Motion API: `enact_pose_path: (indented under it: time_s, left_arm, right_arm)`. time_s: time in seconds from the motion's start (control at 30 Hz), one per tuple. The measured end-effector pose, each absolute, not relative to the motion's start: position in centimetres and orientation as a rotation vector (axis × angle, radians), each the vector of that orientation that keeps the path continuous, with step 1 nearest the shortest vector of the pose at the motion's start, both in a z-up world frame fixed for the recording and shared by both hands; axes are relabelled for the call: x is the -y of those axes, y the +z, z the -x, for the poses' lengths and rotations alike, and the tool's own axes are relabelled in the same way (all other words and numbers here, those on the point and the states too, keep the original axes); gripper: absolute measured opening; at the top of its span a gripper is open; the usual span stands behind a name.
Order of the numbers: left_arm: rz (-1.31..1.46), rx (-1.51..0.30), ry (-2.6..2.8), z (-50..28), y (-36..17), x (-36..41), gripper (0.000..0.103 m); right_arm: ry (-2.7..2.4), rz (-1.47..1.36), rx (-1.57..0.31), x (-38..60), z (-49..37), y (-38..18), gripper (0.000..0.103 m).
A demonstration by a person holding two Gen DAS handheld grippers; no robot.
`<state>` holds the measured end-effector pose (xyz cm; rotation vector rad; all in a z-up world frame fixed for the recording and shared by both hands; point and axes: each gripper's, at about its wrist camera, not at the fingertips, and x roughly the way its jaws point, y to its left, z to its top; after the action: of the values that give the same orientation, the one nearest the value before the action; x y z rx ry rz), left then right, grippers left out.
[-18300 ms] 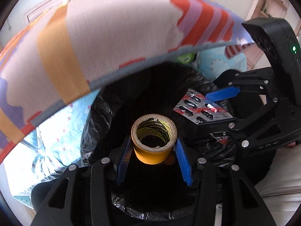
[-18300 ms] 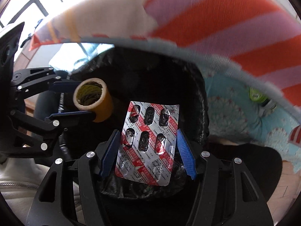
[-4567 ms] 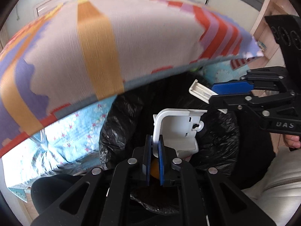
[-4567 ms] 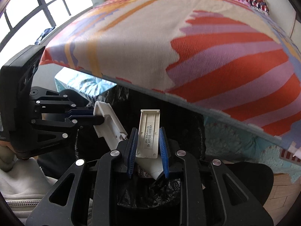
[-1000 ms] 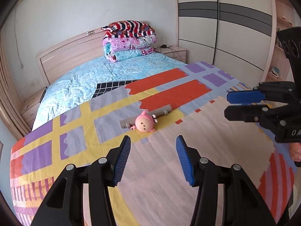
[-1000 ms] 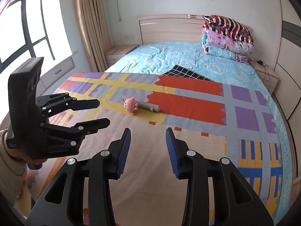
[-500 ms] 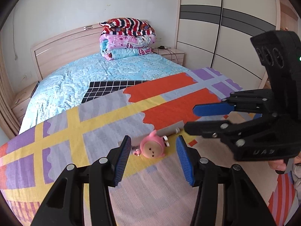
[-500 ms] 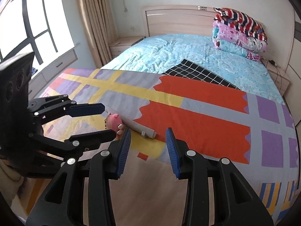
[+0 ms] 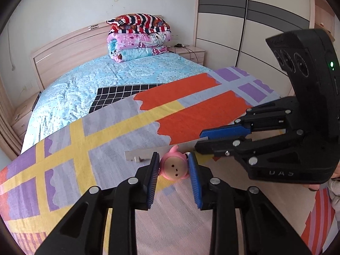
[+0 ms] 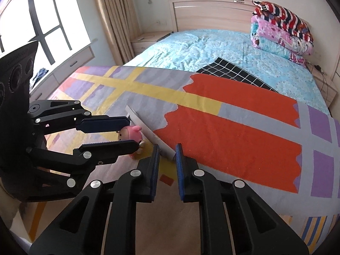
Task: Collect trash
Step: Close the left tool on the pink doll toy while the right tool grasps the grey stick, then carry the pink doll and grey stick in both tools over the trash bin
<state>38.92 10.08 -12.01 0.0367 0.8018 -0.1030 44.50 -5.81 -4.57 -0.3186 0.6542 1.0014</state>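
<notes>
A small pink round toy figure lies on the patterned blanket. My left gripper has closed its blue pads against both sides of the toy; the toy shows in the right wrist view between those fingers. A grey flat strip lies behind the toy on the blanket. My right gripper has its pads around the strip's near end, narrowly apart; in the left wrist view it comes in from the right over the strip.
The blanket covers the near half of a bed with a light blue sheet. A black checked cloth lies at the blanket's far edge. Folded quilts are stacked at the headboard. Wardrobe doors stand right, a window left.
Both grippers have moved forward and down onto the blanket. The left jaws have narrowed onto the pink toy. The right jaws have narrowed around the grey strip's end.
</notes>
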Motion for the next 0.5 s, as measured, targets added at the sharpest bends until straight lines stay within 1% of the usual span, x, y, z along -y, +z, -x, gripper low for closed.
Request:
enact_pose_path:
  time_s: [0.03, 0.1, 0.5]
  left_arm:
    - [-0.043, -0.803, -0.104, -38.7, -11.9, -9.9, 0.027]
    - [-0.037, -0.797, -0.111, -38.1, -11.7, -9.8, 0.027]
    - [-0.033, -0.758, -0.105, -32.2, -8.7, -8.0, 0.027]
  right_arm:
    - [1.002, 0.316, -0.655, 5.9, -44.3, -4.5, 0.006]
    - [0.996, 0.308, -0.651, 6.3, -43.9, -4.5, 0.003]
    - [0.979, 0.284, -0.61, 9.0, -38.6, -3.7, 0.002]
